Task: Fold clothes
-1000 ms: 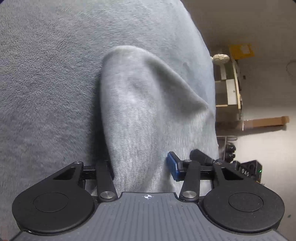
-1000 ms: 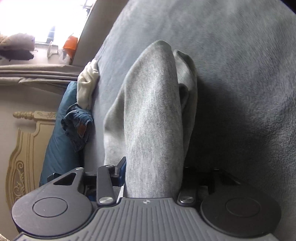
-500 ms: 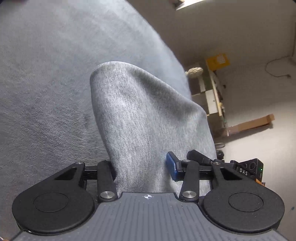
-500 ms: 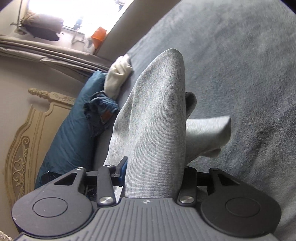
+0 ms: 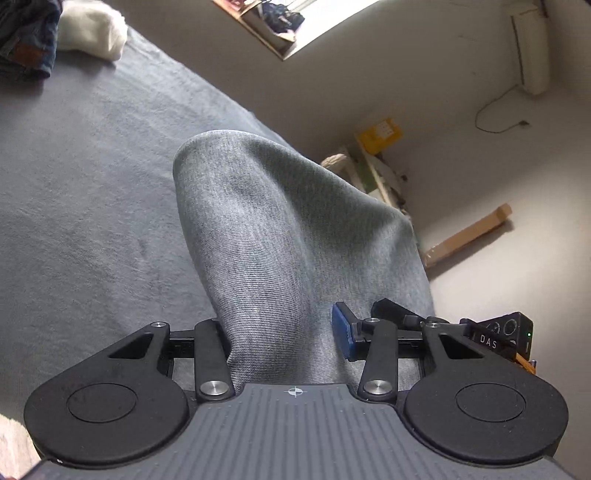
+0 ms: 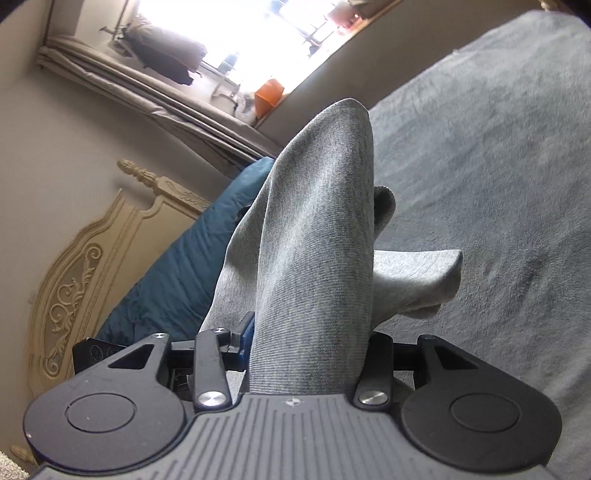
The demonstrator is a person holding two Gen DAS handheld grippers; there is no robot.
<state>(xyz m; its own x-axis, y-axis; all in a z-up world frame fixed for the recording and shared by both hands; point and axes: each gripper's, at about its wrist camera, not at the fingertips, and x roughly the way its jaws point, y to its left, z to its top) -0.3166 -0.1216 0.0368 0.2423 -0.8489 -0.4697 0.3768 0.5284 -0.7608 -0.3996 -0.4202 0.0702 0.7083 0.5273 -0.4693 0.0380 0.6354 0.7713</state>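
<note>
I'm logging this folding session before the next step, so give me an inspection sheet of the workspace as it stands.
Surface: grey-blue plush blanket covering a bed, largely bare ahead of both cameras.
Job's things: light grey knit garment, gripped at two places and draped forward over both tongs; a loose end hangs above the blanket.
Clutter: folded white cloth and dark blue denim item at the far edge; teal pillow.
Grippers: left tongs shut on the garment; right tongs likewise.
Cables: thin dark wall cable below a white wall unit.
Surroundings: cream carved headboard, bright window, wooden plank on the floor.
</note>
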